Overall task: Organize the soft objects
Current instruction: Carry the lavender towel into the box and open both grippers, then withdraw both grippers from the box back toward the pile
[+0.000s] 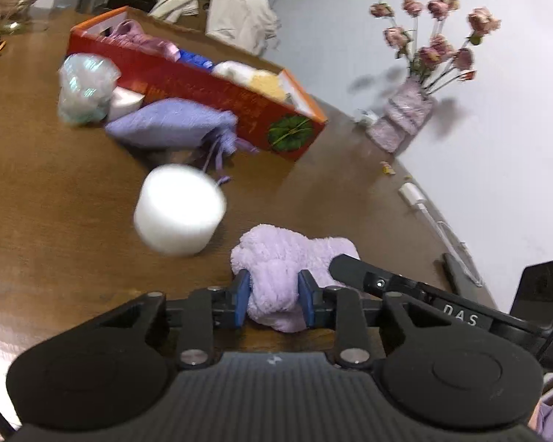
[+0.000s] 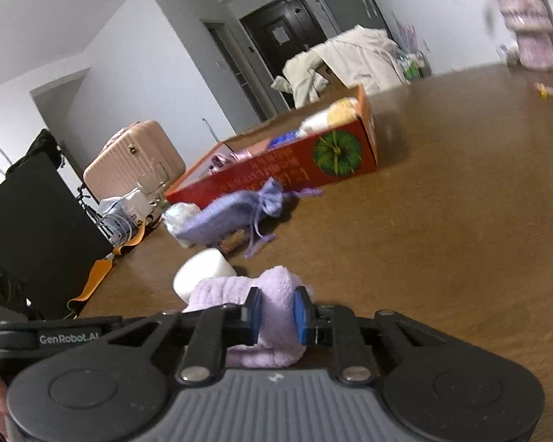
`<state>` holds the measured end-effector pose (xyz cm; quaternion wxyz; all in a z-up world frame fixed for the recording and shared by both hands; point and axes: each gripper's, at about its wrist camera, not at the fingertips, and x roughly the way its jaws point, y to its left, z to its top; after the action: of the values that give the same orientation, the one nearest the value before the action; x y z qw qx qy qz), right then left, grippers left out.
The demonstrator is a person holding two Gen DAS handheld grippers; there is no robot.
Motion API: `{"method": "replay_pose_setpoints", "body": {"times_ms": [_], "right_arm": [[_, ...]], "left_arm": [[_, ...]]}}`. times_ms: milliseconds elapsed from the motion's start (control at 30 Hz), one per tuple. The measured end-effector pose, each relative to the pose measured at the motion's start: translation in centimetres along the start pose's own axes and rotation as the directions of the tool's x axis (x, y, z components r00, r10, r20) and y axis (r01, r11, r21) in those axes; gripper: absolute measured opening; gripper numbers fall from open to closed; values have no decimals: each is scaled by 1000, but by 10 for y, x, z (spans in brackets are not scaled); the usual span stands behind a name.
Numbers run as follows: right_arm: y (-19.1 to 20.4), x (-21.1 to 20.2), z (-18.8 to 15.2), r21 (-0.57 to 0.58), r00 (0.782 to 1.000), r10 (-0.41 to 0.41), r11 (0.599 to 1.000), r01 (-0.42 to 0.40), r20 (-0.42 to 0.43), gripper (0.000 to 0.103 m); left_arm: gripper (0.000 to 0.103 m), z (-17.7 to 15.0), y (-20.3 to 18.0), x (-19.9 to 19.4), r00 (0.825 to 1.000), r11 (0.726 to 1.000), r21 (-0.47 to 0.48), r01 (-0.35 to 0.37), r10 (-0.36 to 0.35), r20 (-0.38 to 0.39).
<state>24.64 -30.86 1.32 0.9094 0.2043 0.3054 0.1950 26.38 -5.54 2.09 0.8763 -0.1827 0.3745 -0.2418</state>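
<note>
A fluffy lilac towel (image 1: 287, 254) lies bunched on the brown table (image 1: 73, 191). My left gripper (image 1: 272, 294) is shut on one end of it, blue pads pressing the fabric. My right gripper (image 2: 276, 311) is shut on the other end of the same lilac towel (image 2: 276, 287); its black arm shows at the right of the left wrist view. A white foam cylinder (image 1: 178, 210) lies just beyond the towel. Farther off, a purple drawstring pouch (image 1: 173, 123) and a clear plastic bag (image 1: 86, 86) rest against a red cardboard box (image 1: 217, 95) holding several soft items.
A vase of dried pink roses (image 1: 405, 118) stands by the white wall at the table's far right. A white cable adapter (image 1: 411, 193) lies near that edge. In the right wrist view, a black chair back (image 2: 37, 221), a glass (image 2: 153, 184) and a pink suitcase (image 2: 136, 158) are at left.
</note>
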Motion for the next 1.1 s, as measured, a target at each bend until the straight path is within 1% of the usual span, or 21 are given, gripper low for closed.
{"method": "replay_pose_setpoints", "body": {"times_ms": [33, 100, 167, 233, 300, 367, 433, 500, 567, 633, 667, 700, 733, 767, 800, 833, 900, 933, 1033, 1100], "right_arm": [[3, -3, 6, -12, 1000, 3, 1000, -3, 12, 18], [11, -5, 28, -40, 999, 30, 999, -29, 43, 18], [17, 0, 59, -76, 995, 59, 996, -53, 86, 18], [20, 18, 96, -103, 989, 87, 992, -75, 117, 18], [21, 48, 134, -114, 989, 87, 991, -73, 122, 18], [20, 88, 168, -105, 993, 73, 993, -62, 98, 18], [19, 134, 197, -102, 997, 29, 995, -21, 71, 18], [17, 176, 215, -104, 999, -23, 994, 27, 37, 18], [16, 213, 224, -114, 997, -73, 991, 73, 1, 18], [12, 247, 228, -121, 992, -115, 987, 108, -54, 18], [10, 259, 227, -117, 988, -132, 985, 123, -76, 19], [8, 270, 226, -115, 985, -147, 984, 136, -94, 23], [8, 280, 224, -128, 980, -168, 980, 154, -110, 24], [9, 287, 222, -143, 975, -188, 975, 170, -121, 25], [11, 290, 222, -156, 972, -195, 972, 173, -133, 26], [12, 287, 221, -164, 972, -198, 971, 177, -125, 30], [15, 282, 223, -182, 969, -222, 963, 200, -108, 58], [15, 277, 225, -189, 969, -227, 960, 206, -98, 61], [17, 253, 235, -190, 972, -224, 959, 208, -67, 60], [22, 228, 244, -198, 975, -221, 957, 212, -25, 60]], "left_arm": [[28, 7, -2, -4, 1000, 1000, 15, 10, -10, 14], [28, 32, -6, -12, 997, 998, 56, 30, -33, 63], [28, 67, -7, -12, 994, 995, 96, 37, -46, 98], [28, 105, -3, -4, 992, 994, 103, 36, -48, 120], [28, 146, 4, 14, 991, 993, 116, 7, -22, 131], [28, 185, 16, 40, 993, 992, 121, -33, 19, 112], [28, 216, 30, 67, 995, 991, 113, -65, 56, 78], [28, 243, 45, 96, 994, 989, 106, -104, 100, 46], [29, 257, 58, 122, 990, 982, 123, -144, 142, 25], [29, 264, 72, 147, 981, 974, 131, -184, 189, -32], [29, 263, 78, 158, 973, 968, 135, -213, 222, -55], [32, 262, 81, 164, 968, 960, 157, -233, 245, -60], [36, 262, 83, 166, 966, 954, 177, -241, 253, -47], [43, 260, 84, 165, 966, 951, 185, -247, 256, -26], [45, 259, 86, 163, 967, 951, 188, -246, 253, -12], [47, 259, 87, 159, 968, 950, 189, -247, 252, -2], [50, 263, 87, 150, 969, 951, 187, -247, 248, 18], [53, 266, 85, 143, 969, 951, 186, -246, 245, 29], [57, 274, 74, 118, 966, 947, 189, -258, 249, 70], [61, 277, 62, 97, 965, 944, 203, -259, 242, 104]]}}
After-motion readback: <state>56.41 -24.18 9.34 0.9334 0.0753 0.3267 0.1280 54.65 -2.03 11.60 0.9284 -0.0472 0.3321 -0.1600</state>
